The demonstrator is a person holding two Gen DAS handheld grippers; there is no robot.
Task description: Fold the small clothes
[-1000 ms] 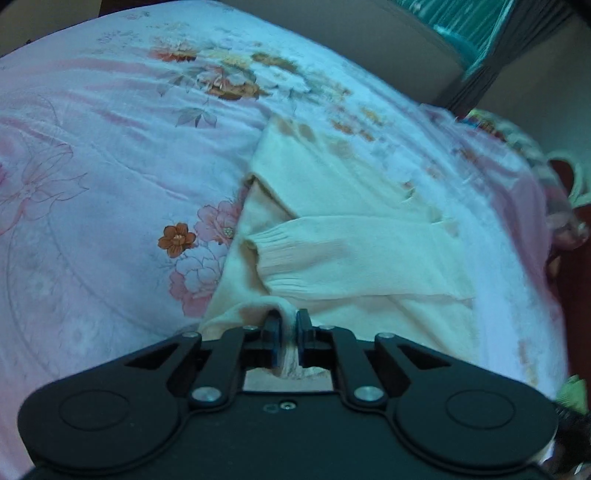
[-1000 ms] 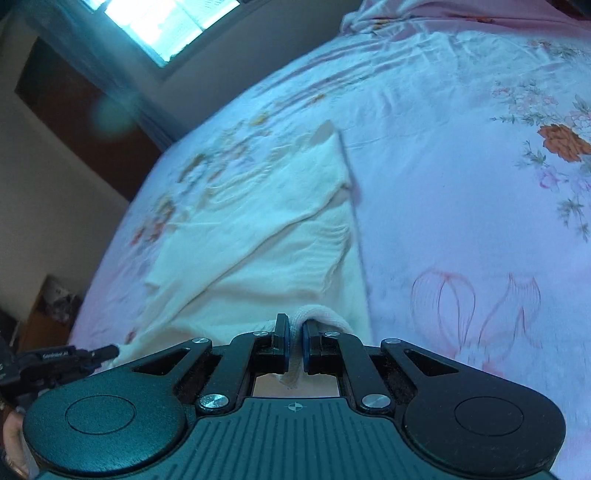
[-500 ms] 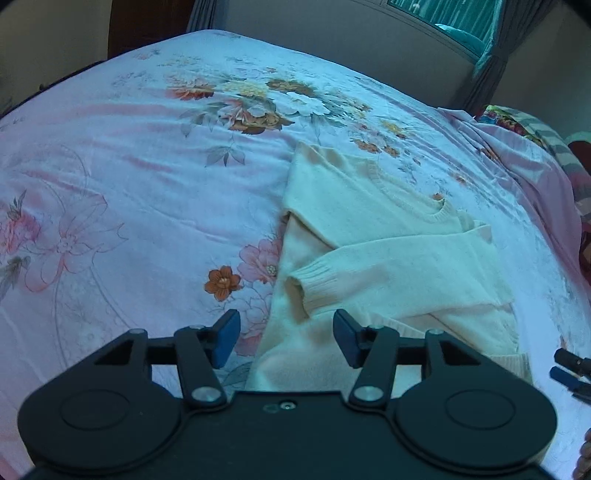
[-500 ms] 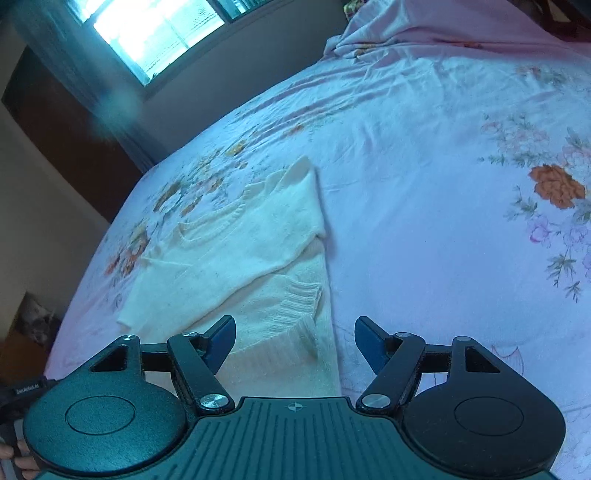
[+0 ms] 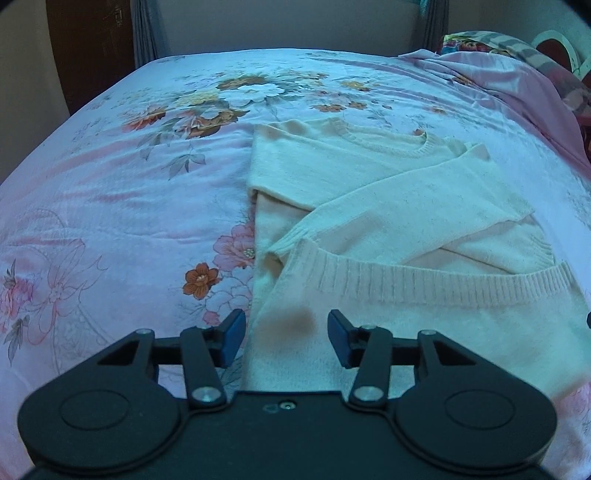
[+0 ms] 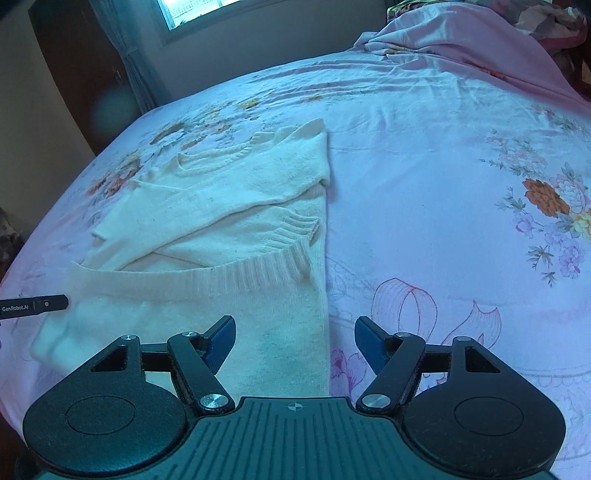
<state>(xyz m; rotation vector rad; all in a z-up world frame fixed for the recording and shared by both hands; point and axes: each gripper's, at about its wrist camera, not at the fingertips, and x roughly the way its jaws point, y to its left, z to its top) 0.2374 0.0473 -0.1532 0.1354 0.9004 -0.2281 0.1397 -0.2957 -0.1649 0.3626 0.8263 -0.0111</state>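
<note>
A cream knit sweater [image 5: 406,206] lies flat on the floral bed sheet [image 5: 110,184], its sleeves crossed over the chest. Its ribbed hem [image 5: 424,284] is folded up over the sleeves. My left gripper [image 5: 285,325] hovers over the fold's near left corner; its jaws are closing, with fabric below them but nothing pinched. In the right wrist view the sweater [image 6: 221,206] and hem [image 6: 251,273] show again. My right gripper [image 6: 295,326] stands open over the near right edge, holding nothing. A finger of the left gripper [image 6: 37,305] pokes in from the left.
A crumpled pink blanket [image 5: 517,81] is heaped at the far right of the bed, also seen as the pink blanket [image 6: 480,44]. A window [image 6: 192,11], a curtain [image 6: 140,74] and a dark wardrobe [image 6: 74,74] stand beyond the bed's far edge.
Both grippers were shut on the sweater's fabric a second ago. They have let go and opened, rolled level and drawn back a little, and the folded hem now rests on the sleeves.
</note>
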